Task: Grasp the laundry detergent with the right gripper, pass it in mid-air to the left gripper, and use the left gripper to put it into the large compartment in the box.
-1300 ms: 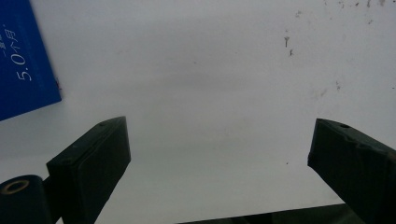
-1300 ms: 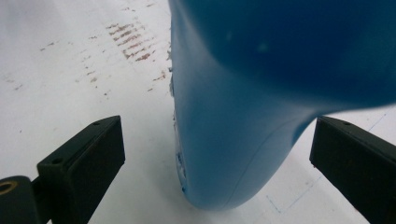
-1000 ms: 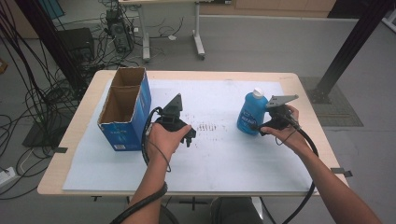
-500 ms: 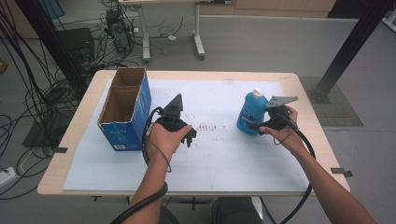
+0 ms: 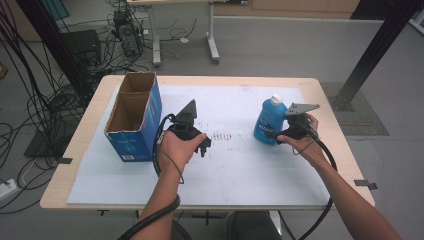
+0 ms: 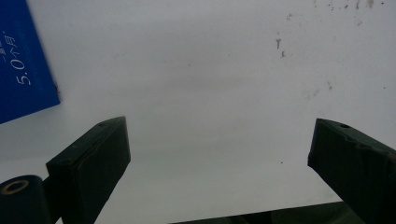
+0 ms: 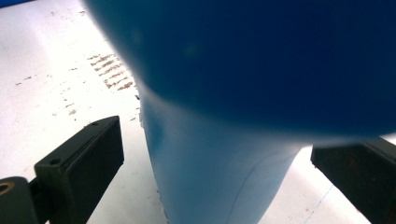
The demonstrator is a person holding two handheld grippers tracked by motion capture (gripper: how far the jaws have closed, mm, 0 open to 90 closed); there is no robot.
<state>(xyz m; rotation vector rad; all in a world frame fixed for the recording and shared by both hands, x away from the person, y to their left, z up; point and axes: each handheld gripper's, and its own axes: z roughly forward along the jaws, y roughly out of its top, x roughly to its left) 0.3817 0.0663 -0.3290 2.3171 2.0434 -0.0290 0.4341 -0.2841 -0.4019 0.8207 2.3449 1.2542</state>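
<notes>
- The bottle (image 5: 270, 122) stands upright on the table (image 5: 320, 90), well to the right of the box (image 5: 134, 120), with the dotted stain patch on the white sheet between them but nearer the bottle.
- Appearance: blue plastic body, white cap, a printed label on the face toward the person; in the right gripper view the body (image 7: 243, 93) is a blurred blue mass with a paler lower part.
- The right gripper (image 5: 277, 136) is at the bottle's lower half; its jaws stand wide on either side of the body, apart from it, not yet clamped.
- Judged step: approach finished, grasp pending. The next move calls for closing squarely on the body without pushing it, since a tall bottle could tip.
- The left gripper (image 5: 202, 147) hangs over bare sheet just right of the box, jaws wide and empty; the box's blue corner (image 6: 23, 60) lies beside it.
- The box is open-topped, with two empty compartments.
</notes>
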